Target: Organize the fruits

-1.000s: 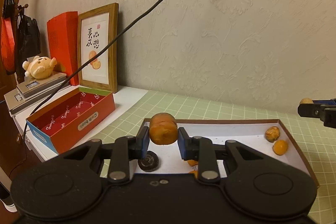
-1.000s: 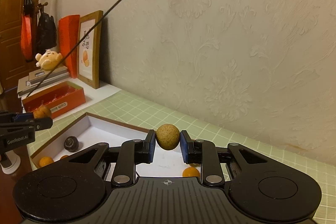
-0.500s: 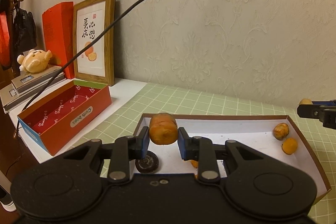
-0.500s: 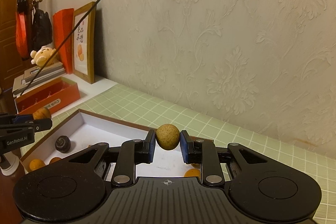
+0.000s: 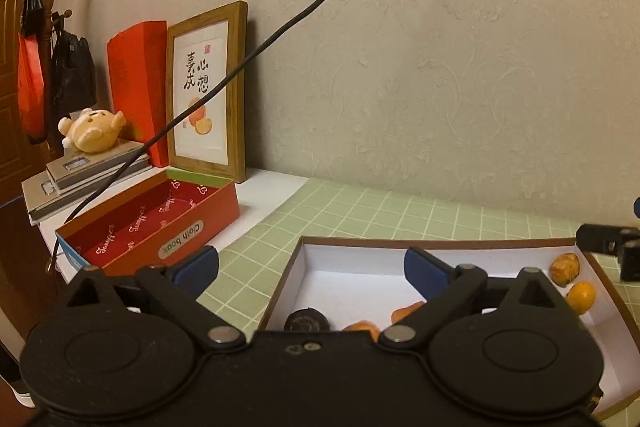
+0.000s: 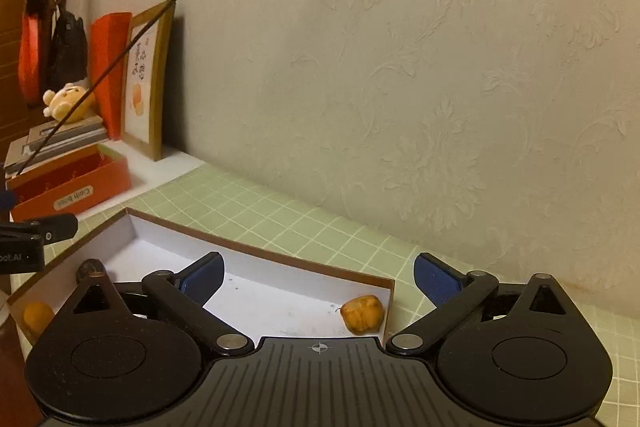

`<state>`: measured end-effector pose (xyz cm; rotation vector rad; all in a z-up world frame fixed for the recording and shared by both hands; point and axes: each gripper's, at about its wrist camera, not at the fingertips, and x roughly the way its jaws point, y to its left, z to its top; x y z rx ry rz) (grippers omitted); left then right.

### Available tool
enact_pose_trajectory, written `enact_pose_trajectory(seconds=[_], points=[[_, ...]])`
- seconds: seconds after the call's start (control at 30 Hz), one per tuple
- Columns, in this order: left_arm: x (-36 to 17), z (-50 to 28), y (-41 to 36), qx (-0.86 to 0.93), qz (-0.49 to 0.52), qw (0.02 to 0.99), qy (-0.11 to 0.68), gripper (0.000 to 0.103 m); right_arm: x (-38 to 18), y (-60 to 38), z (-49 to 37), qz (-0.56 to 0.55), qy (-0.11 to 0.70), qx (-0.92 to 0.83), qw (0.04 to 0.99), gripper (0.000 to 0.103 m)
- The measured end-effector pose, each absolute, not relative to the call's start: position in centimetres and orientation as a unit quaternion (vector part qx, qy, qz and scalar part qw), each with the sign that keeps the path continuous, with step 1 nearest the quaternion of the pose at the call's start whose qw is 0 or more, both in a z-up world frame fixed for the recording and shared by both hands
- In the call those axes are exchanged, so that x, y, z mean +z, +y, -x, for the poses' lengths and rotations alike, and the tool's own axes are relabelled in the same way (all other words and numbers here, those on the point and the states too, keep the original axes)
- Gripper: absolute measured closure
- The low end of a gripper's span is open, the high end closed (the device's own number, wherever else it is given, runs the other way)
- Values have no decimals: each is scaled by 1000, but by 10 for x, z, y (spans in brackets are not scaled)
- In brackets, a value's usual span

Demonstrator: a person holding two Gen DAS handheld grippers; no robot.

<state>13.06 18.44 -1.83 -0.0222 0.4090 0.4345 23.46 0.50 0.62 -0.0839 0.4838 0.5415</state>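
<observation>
Your surface is covered by a pale green mat with a white grid (image 5: 400,211), running up to a cream wall with embossed floral wallpaper (image 5: 460,87). Past the mat's left edge, a white ledge carries an open red cardboard box labelled "Cloth book" (image 5: 160,223), a wood-framed calligraphy print with painted oranges (image 5: 206,91) leaning on the wall, a tall red folder (image 5: 136,83), and a yellow plush toy (image 5: 94,133) lying on a stack of grey devices. A wooden coat stand with bags stands at the far left. A black cable (image 5: 280,31) slants across both views in front of the print.

The shallow brown-rimmed tray with a white floor (image 5: 340,267) sits on the mat just ahead of you. In it lie a dark round fruit (image 5: 306,321), orange pieces partly hidden behind your left tool (image 5: 312,267), and in the far right corner a tan wrinkled fruit (image 5: 565,267) just beside a small orange fruit (image 5: 581,297).

Both tools have just spread their blue pads wide; nothing is between either pair. Your right tool (image 6: 320,273) hangs over the tray's right end, near the tan fruit.
</observation>
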Motion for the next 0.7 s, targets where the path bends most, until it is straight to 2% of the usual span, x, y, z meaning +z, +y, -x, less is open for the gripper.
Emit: enact_pose_trajectory(seconds=[0.7], points=[[-8, -121, 176, 214, -1, 957, 195, 6, 25, -4, -228, 28, 245, 266, 932, 2]])
